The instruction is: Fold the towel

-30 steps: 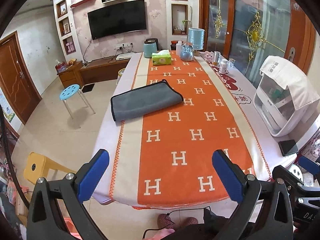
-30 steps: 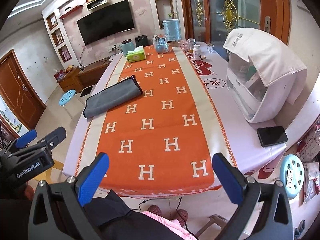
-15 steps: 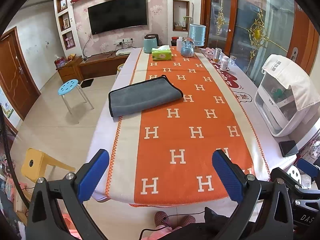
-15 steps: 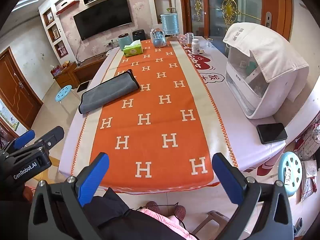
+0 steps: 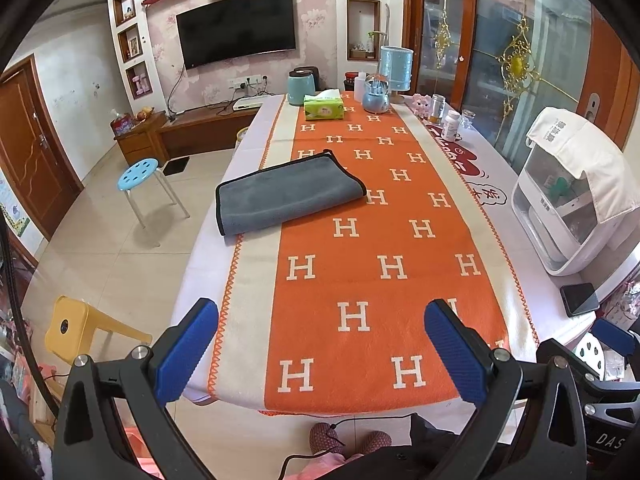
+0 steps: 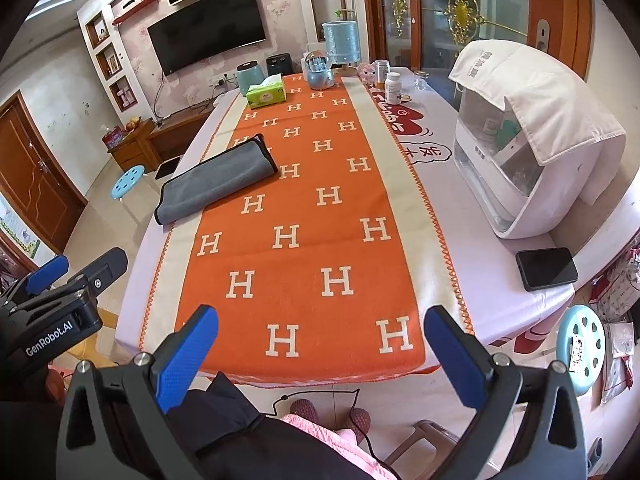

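Trouble, if any comes, would start with the reach: the grey towel lies already doubled over on the far left part of the table, straddling the orange runner and its cream border, well apart from both tongs. The left gripper and the right gripper hang released at the near edge, jaws spread wide and grasping nothing. Pinching at the towel's black-trimmed edge could catch the runner beneath and drag it, which might in turn shift the tissue box and the bottles at the far end. Nipping only the top layer would probably undo the fold instead of adding one
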Tool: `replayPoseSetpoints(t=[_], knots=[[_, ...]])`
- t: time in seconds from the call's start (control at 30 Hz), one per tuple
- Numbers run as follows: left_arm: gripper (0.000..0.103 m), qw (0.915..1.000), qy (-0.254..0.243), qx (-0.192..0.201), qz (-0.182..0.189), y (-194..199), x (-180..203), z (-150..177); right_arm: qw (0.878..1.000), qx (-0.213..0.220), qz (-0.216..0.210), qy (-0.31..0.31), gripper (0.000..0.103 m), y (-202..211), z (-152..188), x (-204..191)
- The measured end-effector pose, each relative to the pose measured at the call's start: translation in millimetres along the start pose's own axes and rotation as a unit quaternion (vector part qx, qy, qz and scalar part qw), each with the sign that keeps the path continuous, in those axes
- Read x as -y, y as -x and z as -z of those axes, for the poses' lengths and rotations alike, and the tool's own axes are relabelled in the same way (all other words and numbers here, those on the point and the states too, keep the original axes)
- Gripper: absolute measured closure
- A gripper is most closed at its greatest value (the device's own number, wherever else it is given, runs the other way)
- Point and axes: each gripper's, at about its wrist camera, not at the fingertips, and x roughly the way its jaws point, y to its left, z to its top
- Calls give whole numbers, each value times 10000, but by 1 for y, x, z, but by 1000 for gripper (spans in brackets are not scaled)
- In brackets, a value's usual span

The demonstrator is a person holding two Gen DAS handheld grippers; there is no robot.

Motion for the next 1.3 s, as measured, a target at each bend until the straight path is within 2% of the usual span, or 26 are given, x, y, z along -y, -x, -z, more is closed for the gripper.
replayPoseSetpoints(t=[1.3], knots=[[1,9999,33,-119,-109,-16,6,3,9994,-339,-43,95,0,-24,-8,2]])
